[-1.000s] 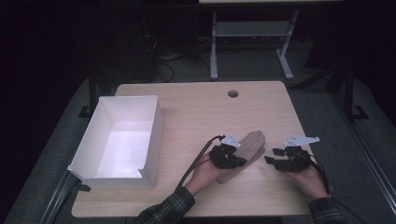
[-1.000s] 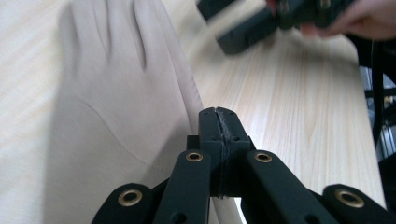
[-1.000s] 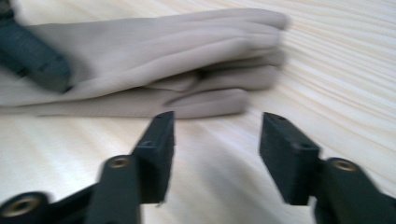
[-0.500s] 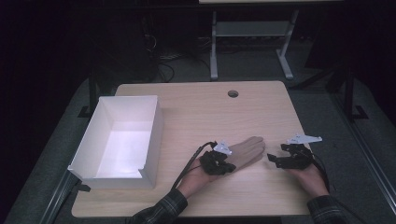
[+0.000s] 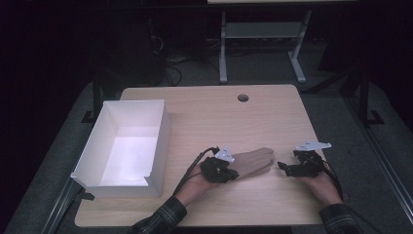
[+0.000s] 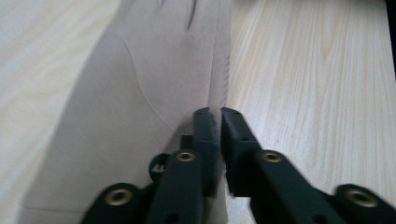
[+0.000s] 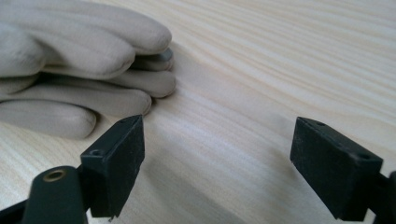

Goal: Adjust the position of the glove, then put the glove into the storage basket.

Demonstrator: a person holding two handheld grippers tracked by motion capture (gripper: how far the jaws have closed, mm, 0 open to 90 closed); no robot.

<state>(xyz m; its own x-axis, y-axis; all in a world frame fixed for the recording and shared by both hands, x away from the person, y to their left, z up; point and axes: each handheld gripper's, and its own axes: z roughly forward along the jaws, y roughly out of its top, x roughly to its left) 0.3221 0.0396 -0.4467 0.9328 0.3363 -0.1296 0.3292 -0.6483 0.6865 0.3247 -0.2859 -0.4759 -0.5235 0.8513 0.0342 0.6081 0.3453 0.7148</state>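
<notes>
Your left hand-held gripper (image 5: 233,171) is pinching the cuff edge of the beige glove (image 5: 253,161), its jaws nearly together and just easing apart a touch, the fabric still running between them in the left gripper view, glove (image 6: 154,93), hand-held gripper (image 6: 218,122). The glove is lying flat on the counter (image 5: 214,117), near its front edge, between your two hands, fingers pointing toward your right hand. In the right gripper view I'm counting two layers of glove fingers (image 7: 84,60), so it's looking like two gloves stacked. Your right hand-held gripper (image 5: 284,167) is just beside those fingertips, its jaws spreading wide and gripping nothing (image 7: 217,161). One white box (image 5: 109,146) is sitting open, well apart on the left
</notes>
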